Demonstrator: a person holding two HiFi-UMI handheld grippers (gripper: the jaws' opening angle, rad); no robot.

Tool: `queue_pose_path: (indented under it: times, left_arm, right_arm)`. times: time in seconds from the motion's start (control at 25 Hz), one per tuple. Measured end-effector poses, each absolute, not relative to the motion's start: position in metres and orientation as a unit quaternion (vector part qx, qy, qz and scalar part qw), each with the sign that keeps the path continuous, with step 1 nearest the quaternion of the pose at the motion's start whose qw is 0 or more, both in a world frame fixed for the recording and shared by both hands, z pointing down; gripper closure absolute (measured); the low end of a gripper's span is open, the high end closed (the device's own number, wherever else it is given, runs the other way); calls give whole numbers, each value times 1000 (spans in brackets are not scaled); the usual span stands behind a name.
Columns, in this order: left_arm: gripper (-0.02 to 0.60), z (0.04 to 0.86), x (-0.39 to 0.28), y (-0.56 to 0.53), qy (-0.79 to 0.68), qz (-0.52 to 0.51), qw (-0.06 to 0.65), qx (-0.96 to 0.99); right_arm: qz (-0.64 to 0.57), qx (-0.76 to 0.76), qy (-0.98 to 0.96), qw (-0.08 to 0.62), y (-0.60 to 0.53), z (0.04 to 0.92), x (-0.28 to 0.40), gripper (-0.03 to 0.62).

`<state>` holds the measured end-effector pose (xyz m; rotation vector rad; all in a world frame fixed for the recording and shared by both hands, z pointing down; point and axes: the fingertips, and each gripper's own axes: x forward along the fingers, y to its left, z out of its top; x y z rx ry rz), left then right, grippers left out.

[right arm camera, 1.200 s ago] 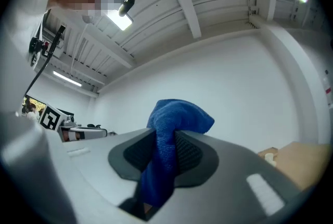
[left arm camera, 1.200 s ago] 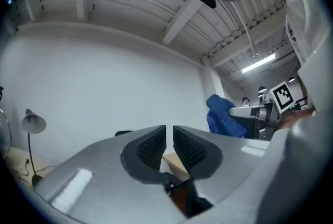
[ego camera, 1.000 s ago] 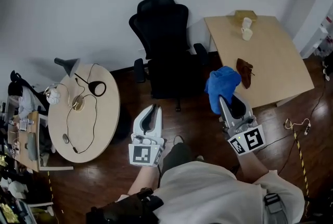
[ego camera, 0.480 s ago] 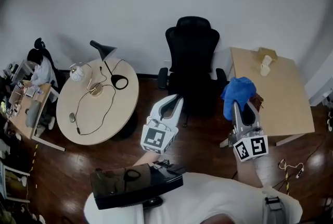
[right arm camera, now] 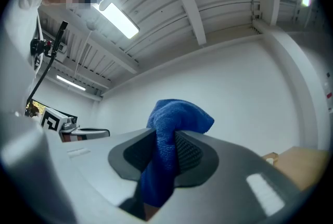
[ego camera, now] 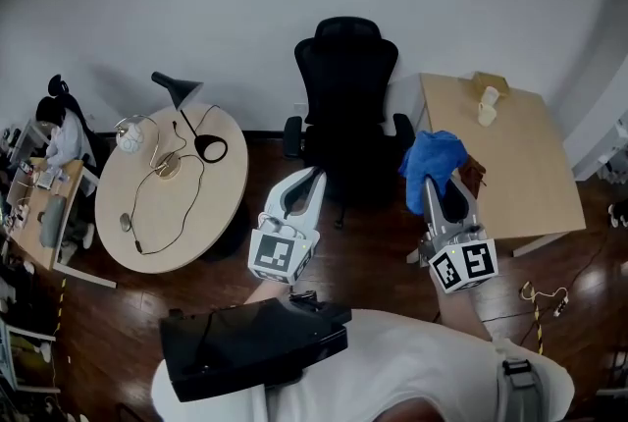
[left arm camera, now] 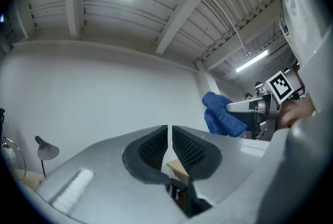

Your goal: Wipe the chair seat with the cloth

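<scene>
A black office chair (ego camera: pixel 345 111) stands against the white wall, its seat facing me. My right gripper (ego camera: pixel 432 183) is shut on a blue cloth (ego camera: pixel 429 162), held up to the right of the chair's armrest. In the right gripper view the cloth (right arm camera: pixel 167 139) bunches between the pads and rises above them. My left gripper (ego camera: pixel 310 181) points at the chair from the front left, jaws nearly closed with nothing between them. In the left gripper view the blue cloth (left arm camera: pixel 221 113) shows in the other gripper.
A round wooden table (ego camera: pixel 128 224) with a black lamp (ego camera: pixel 177 88) and cables stands left of the chair. A square wooden table (ego camera: pixel 535 184) with a cup (ego camera: pixel 488 102) and a brown object stands right. Dark wood floor (ego camera: pixel 383 234) lies between.
The view has shifted; the chair now sits slightly further left than half a second ago. Both grippers stay raised in front of the chair, the cloth still held in the right one.
</scene>
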<state>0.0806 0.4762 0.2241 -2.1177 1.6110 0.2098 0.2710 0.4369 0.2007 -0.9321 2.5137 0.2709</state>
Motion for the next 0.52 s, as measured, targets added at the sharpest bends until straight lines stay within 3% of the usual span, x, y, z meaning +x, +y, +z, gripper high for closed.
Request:
queue_pose_path:
  times: [0.16,0.36,0.52]
  left_arm:
    - [535,223,76,477,596,64,205,-774]
    - [538,222,70,480,602,81,236,-759]
    - [540,219,80,480,608,59,213,-763]
  right_arm:
    - [102,-344,908,216,437,197,270,497]
    - [107,-337,914,201,441,198,266,497]
    - [107,-331,916,199,439,195,273,497]
